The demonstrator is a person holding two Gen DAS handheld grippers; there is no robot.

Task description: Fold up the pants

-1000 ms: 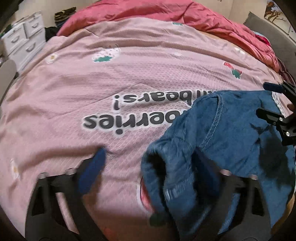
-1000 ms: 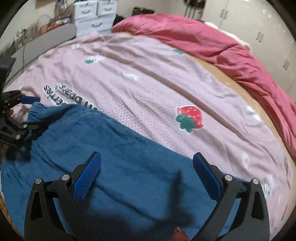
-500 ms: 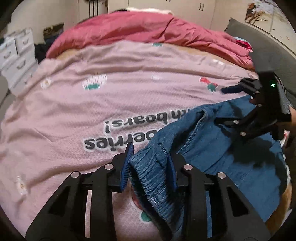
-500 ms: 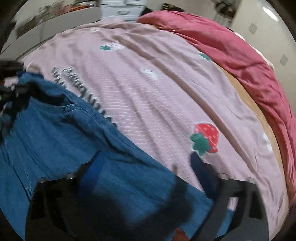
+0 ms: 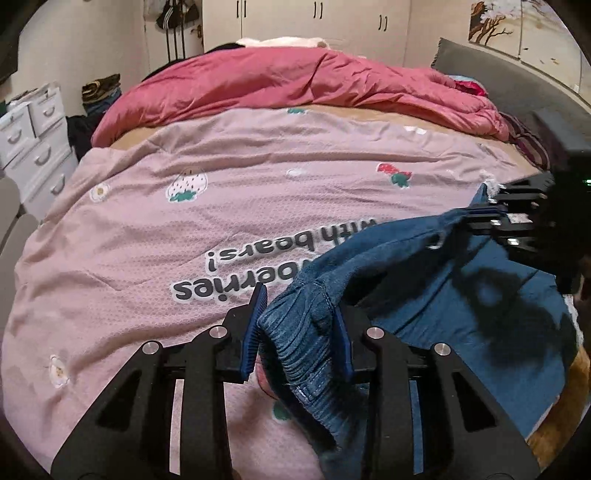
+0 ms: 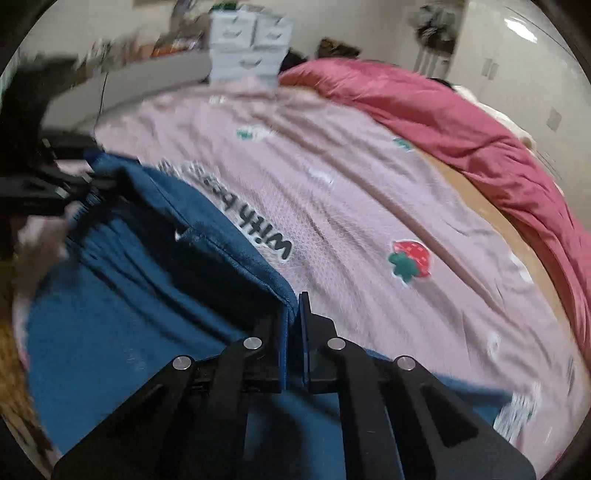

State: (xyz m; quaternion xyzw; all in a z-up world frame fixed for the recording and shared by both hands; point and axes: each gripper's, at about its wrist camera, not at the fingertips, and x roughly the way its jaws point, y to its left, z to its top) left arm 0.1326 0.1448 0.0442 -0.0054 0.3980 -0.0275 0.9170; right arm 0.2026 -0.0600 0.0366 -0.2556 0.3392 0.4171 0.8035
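Note:
Blue denim pants (image 5: 436, 291) lie on the near right part of a pink printed bedspread (image 5: 221, 206). My left gripper (image 5: 297, 328) is shut on the ribbed elastic waistband and holds it lifted off the bed. My right gripper (image 6: 294, 325) is shut on the pants' far edge (image 6: 236, 254), the cloth pulled taut between the two. In the left wrist view the right gripper (image 5: 491, 216) shows at the right, pinching that edge. In the right wrist view the left gripper (image 6: 74, 184) shows blurred at the left. The pants (image 6: 122, 302) sag between them.
A rumpled red duvet (image 5: 295, 81) lies across the far side of the bed. White drawers (image 5: 33, 140) stand at the left, wardrobes (image 5: 314, 18) behind. A grey headboard (image 5: 517, 88) runs along the right. The bed's near edge is close below the pants.
Both grippers went from open to shut on the pants, the left first on the waistband, then the right on the far edge. The cloth has been lifted and stretched.

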